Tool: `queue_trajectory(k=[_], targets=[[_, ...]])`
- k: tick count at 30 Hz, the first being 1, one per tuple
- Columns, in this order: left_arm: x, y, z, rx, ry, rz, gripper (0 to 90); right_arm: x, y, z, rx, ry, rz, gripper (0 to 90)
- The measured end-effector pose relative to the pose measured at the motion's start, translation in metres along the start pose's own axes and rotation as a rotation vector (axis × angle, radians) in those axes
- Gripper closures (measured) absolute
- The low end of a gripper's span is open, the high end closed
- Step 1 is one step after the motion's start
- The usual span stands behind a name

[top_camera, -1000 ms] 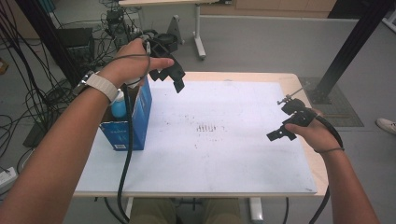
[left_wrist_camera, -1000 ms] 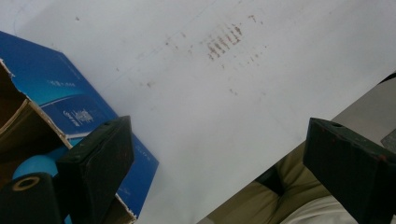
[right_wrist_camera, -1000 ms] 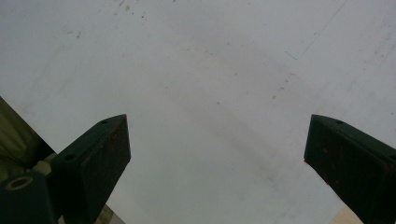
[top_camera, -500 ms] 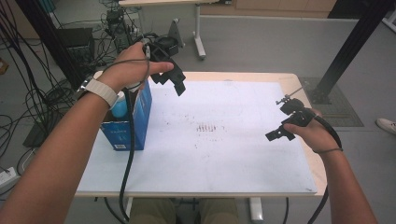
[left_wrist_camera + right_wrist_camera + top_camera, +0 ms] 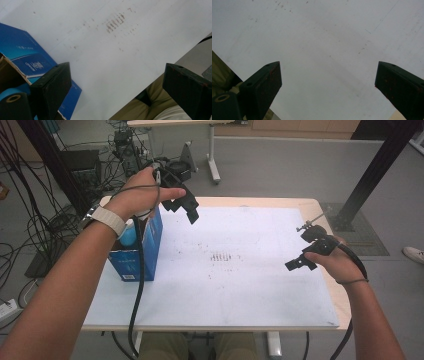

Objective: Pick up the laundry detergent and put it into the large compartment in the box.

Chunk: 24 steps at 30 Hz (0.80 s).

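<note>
In the high view, a blue box (image 5: 137,247) stands on the left part of the bench (image 5: 240,285), on a white sheet that covers almost all the top. The front side of the box has small white writing near the bottom, but it is too small to read. The box is open at the top, and inside it sits a light blue round thing (image 5: 128,234); I cannot tell what it is, because the forearm and the cable hide a part of it. The left claw (image 5: 185,206) hangs in the air just beside the upper right edge of the box, pointing down to the sheet, and it holds nothing. The right claw (image 5: 298,264) is low over the right part of the sheet, well apart from the box, also with nothing in it. In the middle of the sheet there is a group of short dark marks (image 5: 219,256).

In the left gripper view, the two jaws stand wide apart with only the sheet between them. The blue box (image 5: 30,62) is at the left, cut off by the edge; it has white lettering, too blurred to read. Brown marks (image 5: 115,22) lie on the sheet farther up. At the bottom right, past the edge of the bench, a trouser leg is visible.

In the right gripper view, the jaws are also wide apart and empty, above the plain white sheet (image 5: 324,45) with some faint specks.
</note>
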<state>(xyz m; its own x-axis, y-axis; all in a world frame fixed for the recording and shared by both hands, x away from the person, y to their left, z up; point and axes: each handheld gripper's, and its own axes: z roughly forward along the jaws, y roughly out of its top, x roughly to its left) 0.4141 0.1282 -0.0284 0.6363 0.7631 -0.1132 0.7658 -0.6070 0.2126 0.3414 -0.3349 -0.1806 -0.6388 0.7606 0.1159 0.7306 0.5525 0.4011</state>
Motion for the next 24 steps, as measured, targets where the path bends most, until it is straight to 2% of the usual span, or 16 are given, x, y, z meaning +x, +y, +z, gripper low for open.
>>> queue_trajectory(k=[24], targets=[[0.0051, -0.0037, 0.0049, 0.003, -0.004, -0.013, 9.1, 0.0006, -0.0024, 0.0005, -0.001, 0.001, 0.004, 6.7]])
